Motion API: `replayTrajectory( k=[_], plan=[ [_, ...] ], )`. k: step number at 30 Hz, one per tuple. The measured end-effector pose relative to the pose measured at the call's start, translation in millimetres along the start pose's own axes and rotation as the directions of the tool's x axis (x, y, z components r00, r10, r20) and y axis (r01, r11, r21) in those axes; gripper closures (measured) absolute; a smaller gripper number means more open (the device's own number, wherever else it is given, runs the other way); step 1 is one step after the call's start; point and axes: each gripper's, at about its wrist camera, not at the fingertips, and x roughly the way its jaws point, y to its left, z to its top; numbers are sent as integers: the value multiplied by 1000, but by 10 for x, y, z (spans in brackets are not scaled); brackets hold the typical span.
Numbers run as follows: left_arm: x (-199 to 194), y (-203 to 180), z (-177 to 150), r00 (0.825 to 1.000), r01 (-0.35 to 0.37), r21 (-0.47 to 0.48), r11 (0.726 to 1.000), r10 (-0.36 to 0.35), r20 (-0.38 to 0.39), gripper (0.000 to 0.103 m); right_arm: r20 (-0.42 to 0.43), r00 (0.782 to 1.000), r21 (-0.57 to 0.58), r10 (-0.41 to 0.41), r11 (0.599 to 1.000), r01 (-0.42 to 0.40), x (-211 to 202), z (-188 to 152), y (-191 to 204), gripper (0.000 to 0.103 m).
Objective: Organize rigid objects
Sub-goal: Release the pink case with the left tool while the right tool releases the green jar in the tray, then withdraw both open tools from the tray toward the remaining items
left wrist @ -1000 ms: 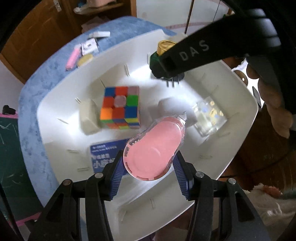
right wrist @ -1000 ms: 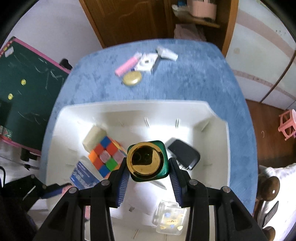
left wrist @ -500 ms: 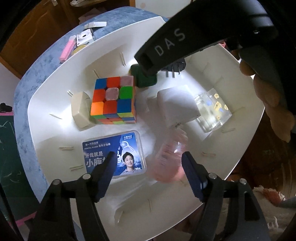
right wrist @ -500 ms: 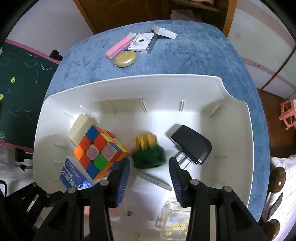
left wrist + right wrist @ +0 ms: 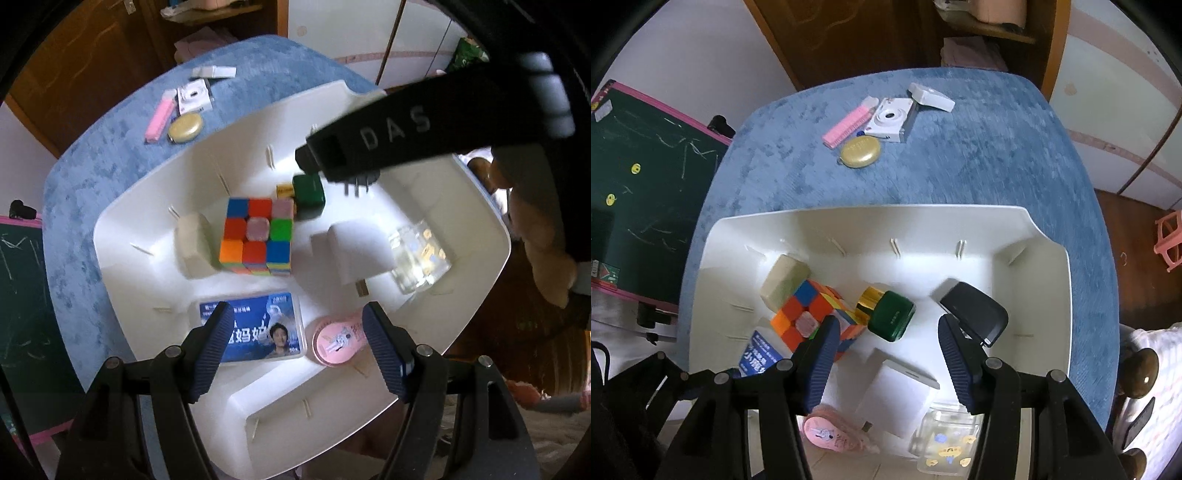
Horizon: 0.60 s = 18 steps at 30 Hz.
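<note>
A white bin (image 5: 147,295) (image 5: 849,212) sits on a blue table. The pink oval case (image 5: 340,341) (image 5: 827,434) lies loose on the bin floor, just below my left gripper (image 5: 297,332), which hangs open above it. The green bottle with a gold cap (image 5: 890,319) (image 5: 308,194) lies on its side beside the colour cube (image 5: 809,317) (image 5: 258,236). My right gripper (image 5: 886,343) hovers over it with its jaws opening and nothing between the pads. The right tool's black body (image 5: 406,129) crosses the left wrist view.
Also in the bin are a cream block (image 5: 194,243), a blue card box (image 5: 255,328), a white adapter (image 5: 354,251), a clear box (image 5: 419,254) and a black charger (image 5: 975,314). Beyond it on the table lie a pink strip (image 5: 847,125), a toy camera (image 5: 890,118), a gold tin (image 5: 860,153) and a white box (image 5: 932,96).
The left gripper let go of the pink case, which dropped to the bin floor, and rose. The right gripper released the green bottle, which tipped onto its side by the cube.
</note>
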Motion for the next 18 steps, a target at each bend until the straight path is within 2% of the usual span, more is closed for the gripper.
replayTrajectory(
  k=[10, 18],
  plan=[
    [-212, 107, 246, 998, -5, -27, 1000, 7, 62, 28, 21, 999, 18, 47, 999, -48, -182, 105, -53, 47],
    [-394, 374, 519, 989, -61, -65, 996, 69, 128, 28, 62, 996, 25, 66, 997, -67, -397, 329, -166, 47]
  ],
)
